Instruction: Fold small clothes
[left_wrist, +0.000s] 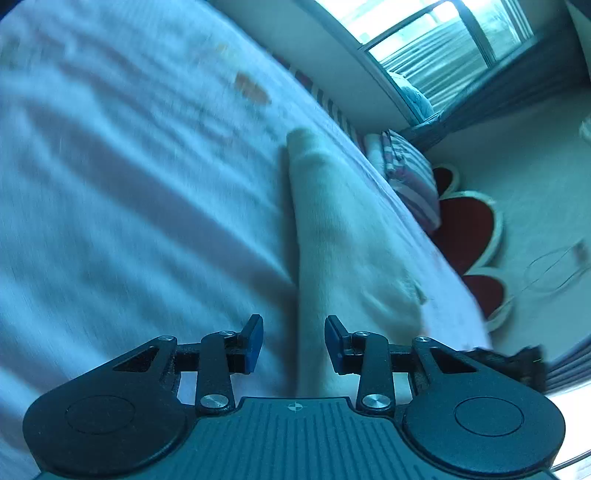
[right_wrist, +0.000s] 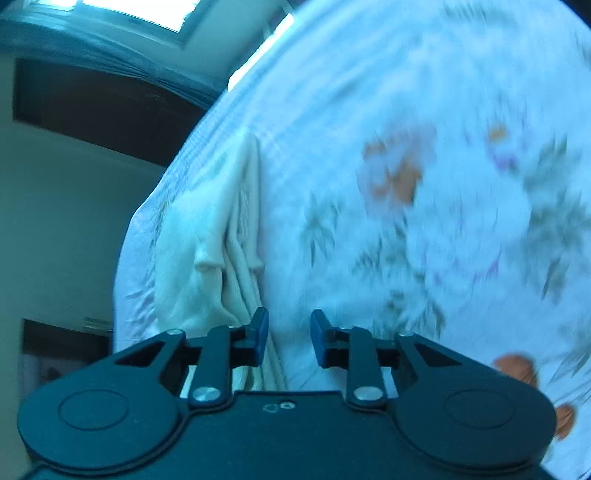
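A: Why is the cloth (left_wrist: 332, 236) lying along the bed (left_wrist: 110, 184) edge?

B: Likely so it is staying flat for folding. The left gripper (left_wrist: 293, 343) is hovering with fingers (left_wrist: 255, 341) apart, nothing between them; the cloth is running straight ahead of them, long axis pointing away, narrow end far.

A: And the right?

B: The right gripper (right_wrist: 289, 338) is standing with fingers (right_wrist: 260, 334) apart too, empty. The cloth (right_wrist: 221, 229) is sitting ahead, left of its left finger, bunched, lengthwise away.
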